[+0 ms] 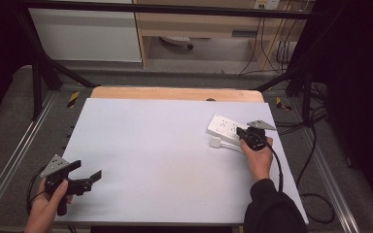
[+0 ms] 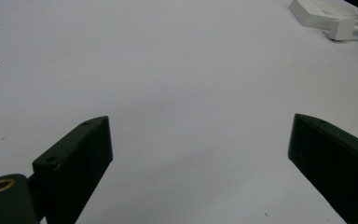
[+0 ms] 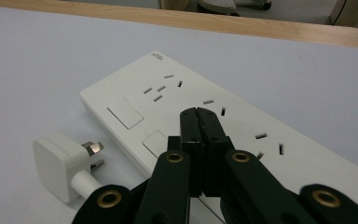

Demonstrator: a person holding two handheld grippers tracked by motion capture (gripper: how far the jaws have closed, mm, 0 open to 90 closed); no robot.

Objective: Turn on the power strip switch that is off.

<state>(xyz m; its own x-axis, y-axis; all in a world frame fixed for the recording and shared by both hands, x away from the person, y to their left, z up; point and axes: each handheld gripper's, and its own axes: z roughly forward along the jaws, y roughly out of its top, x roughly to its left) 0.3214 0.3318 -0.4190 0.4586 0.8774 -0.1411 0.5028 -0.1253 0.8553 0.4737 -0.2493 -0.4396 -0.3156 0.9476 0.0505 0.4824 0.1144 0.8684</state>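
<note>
Two hand-held grippers work over a pale, matte sheet (image 1: 155, 160) that covers the table, with a strip of bare wood showing along its far edge. The right gripper (image 3: 198, 111) is reached out to the far right of the sheet, the sleeved forearm stretched forward and the hand wrapped round its body; its jaws are clenched together with nothing between them, their tips poised over the top face of the power strip (image 3: 242, 116). Whether the tips actually press on the plastic is hard to tell from this angle. The power strip is a flat, smooth white block with rounded corners, rows of narrow socket slots and two square rocker switches. Just beside it on the sheet lies a white plug (image 3: 60, 165), a rounded cube with bright metal pins and a thick white cord. The left gripper (image 1: 88, 171) is held low at the near left corner, its flat black jaws spread wide and empty.
</note>
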